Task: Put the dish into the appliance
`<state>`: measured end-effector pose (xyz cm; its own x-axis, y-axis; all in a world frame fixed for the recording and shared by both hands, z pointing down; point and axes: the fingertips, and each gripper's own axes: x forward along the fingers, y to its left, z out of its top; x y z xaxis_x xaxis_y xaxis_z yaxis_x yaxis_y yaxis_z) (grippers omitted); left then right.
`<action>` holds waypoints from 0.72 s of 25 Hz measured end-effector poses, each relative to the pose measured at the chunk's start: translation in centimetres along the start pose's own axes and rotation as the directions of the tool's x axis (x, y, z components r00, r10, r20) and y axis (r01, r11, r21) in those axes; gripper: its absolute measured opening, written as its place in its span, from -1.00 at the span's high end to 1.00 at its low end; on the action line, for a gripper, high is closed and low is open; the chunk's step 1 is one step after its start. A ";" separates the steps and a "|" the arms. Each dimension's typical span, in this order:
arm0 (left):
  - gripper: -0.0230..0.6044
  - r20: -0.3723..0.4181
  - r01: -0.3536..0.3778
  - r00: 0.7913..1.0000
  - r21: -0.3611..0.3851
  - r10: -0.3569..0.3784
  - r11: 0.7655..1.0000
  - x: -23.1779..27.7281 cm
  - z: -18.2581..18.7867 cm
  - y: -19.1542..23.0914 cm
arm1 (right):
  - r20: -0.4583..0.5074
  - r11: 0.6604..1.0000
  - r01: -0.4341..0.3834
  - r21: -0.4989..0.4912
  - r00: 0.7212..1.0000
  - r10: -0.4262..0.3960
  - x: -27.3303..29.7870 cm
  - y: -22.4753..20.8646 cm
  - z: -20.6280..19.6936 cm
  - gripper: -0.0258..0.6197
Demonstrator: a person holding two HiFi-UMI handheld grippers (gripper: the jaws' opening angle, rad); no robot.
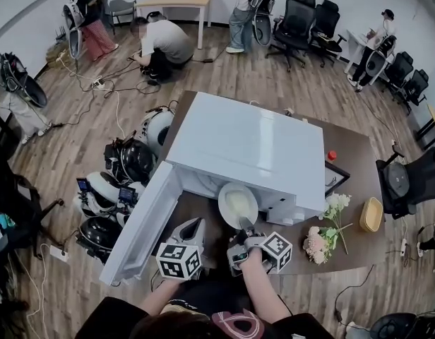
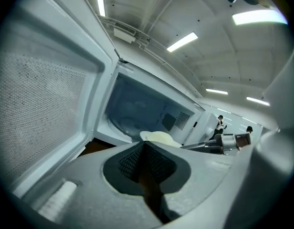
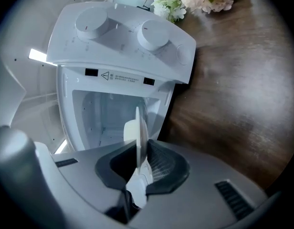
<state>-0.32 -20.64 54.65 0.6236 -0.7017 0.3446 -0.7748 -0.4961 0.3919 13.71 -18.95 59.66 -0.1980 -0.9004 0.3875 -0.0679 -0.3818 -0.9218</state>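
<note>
Your right gripper (image 1: 243,227) pinches the round white plate (image 1: 238,203) by its near rim. The plate is roughly flat, far edge at the open white microwave (image 1: 246,143). Left gripper (image 1: 195,226) is pressed together, empty.

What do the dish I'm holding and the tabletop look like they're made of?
Dish: cream-white and smooth, with a thin rim and a soft sheen. It is likely glazed ceramic, though melamine can't be ruled out.
Tabletop: dark brown and matte, with visible grain streaks. It could be wood or a wood-look laminate; the look doesn't settle which.
</note>
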 end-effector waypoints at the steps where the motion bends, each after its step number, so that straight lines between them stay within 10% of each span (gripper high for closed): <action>1: 0.91 -0.002 -0.006 1.000 -0.005 0.006 1.000 0.0 -0.1 0.2 | -0.005 1.000 0.003 0.001 1.000 -0.003 0.2 -0.1 0.0 0.76; 18: 0.91 -0.023 -0.076 0.997 -0.014 0.076 0.997 -0.6 -1.3 2.0 | -0.023 0.999 0.046 -0.014 0.999 -0.046 3.6 -0.1 0.9 0.77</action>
<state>-2.07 -20.53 56.37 0.5651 -0.7255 0.3929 -0.8186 -0.4338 0.3763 13.83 -22.39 61.13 -0.2171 -0.8767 0.4293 -0.0902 -0.4199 -0.9031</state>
